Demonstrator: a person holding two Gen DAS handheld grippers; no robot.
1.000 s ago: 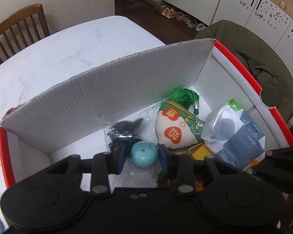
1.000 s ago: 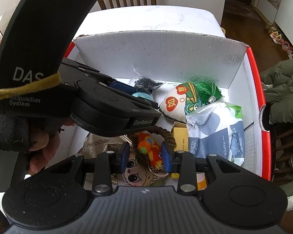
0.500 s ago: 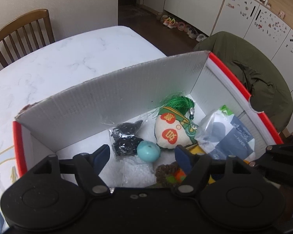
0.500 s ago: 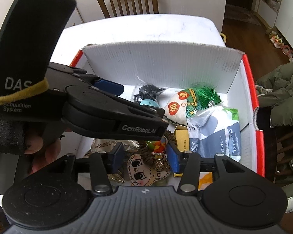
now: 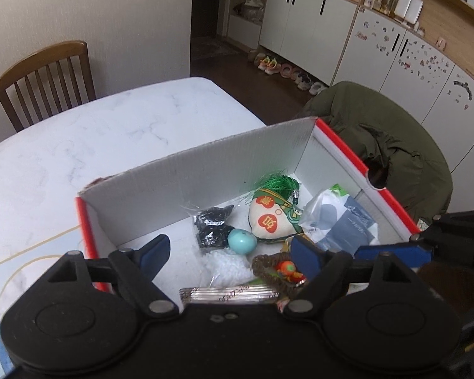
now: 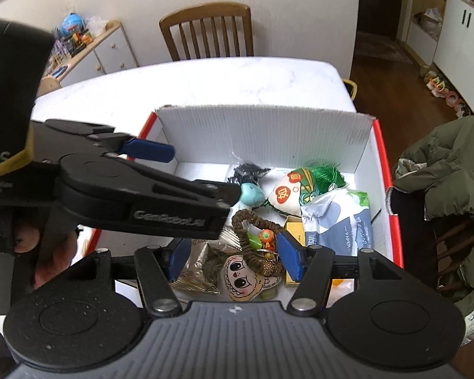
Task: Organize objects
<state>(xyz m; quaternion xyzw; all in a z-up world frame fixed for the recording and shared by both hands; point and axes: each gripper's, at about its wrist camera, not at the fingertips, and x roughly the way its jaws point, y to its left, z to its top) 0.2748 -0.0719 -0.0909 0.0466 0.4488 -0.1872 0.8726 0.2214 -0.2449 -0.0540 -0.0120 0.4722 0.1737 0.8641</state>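
A red-rimmed white cardboard box (image 5: 205,177) (image 6: 262,132) holds a teal ball (image 5: 241,241) (image 6: 252,193), a black bead bag (image 5: 211,225), a white pouch with red characters (image 5: 270,221) (image 6: 284,194), a green tassel (image 5: 276,183), a paper packet (image 5: 344,227) (image 6: 338,224), a brown scrunchie keychain (image 5: 278,268) (image 6: 252,224) and a doll-face charm (image 6: 246,279). My left gripper (image 5: 229,252) (image 6: 203,170) hovers open above the ball. My right gripper (image 6: 235,259) is open above the keychain and doll charm. Neither holds anything.
The box sits on a white marble table (image 5: 110,132). A wooden chair (image 6: 205,28) stands at the far end. A green jacket (image 5: 388,139) drapes over a chair right of the box. A low cabinet (image 6: 88,50) stands far left.
My left gripper let go of the teal ball, opened wide and rose. My right gripper opened off the keychain and pulled back up too.
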